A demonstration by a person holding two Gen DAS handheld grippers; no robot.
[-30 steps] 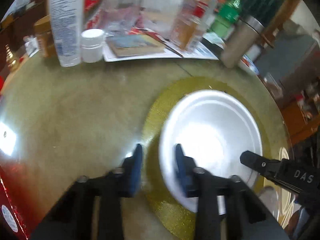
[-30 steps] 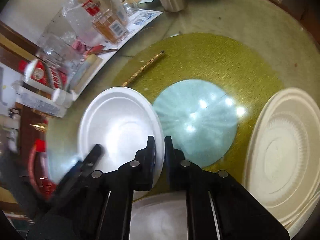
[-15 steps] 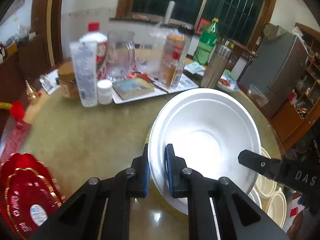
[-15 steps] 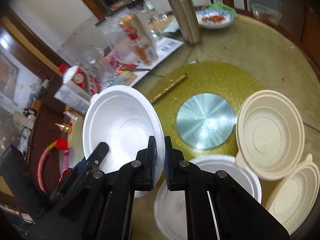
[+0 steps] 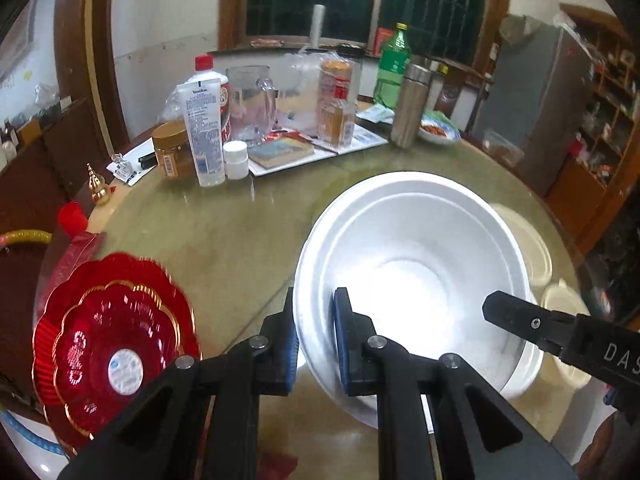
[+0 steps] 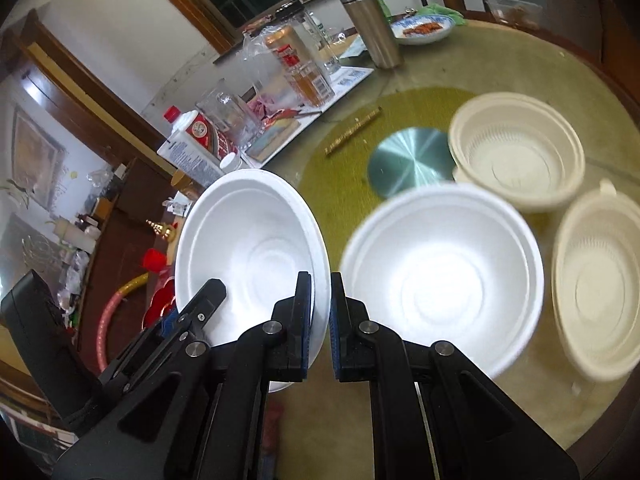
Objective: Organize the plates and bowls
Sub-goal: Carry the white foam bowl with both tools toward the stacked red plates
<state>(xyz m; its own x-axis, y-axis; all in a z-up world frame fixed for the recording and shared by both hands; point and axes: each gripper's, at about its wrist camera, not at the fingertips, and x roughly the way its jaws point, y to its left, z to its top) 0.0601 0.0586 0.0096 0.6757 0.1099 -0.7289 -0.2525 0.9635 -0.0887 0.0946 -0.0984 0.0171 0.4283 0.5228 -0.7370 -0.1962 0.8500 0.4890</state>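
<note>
Through the left wrist camera, your left gripper (image 5: 316,340) is pinching the near rim of one white foam bowl (image 5: 412,264), and your right gripper (image 5: 496,312) is reaching in from the right edge to that bowl's far rim. The bowl is hanging tilted above the round glass-topped table (image 5: 224,240). One stack of red scalloped plates (image 5: 112,340) is sitting at the table's left edge. Bottles, jars and a steel flask (image 5: 408,108) are crowding the far side, under dark barred windows.

Through the right wrist camera, your right gripper (image 6: 320,320) is clamping narrowly on the held bowl (image 6: 248,248), opposite your left gripper (image 6: 208,292). A second white bowl (image 6: 440,276) is resting on the table (image 6: 540,60), with two beige bowls (image 6: 516,156) beside it. One silver disc (image 6: 408,160) is lying on a gold mat (image 6: 348,176).
</note>
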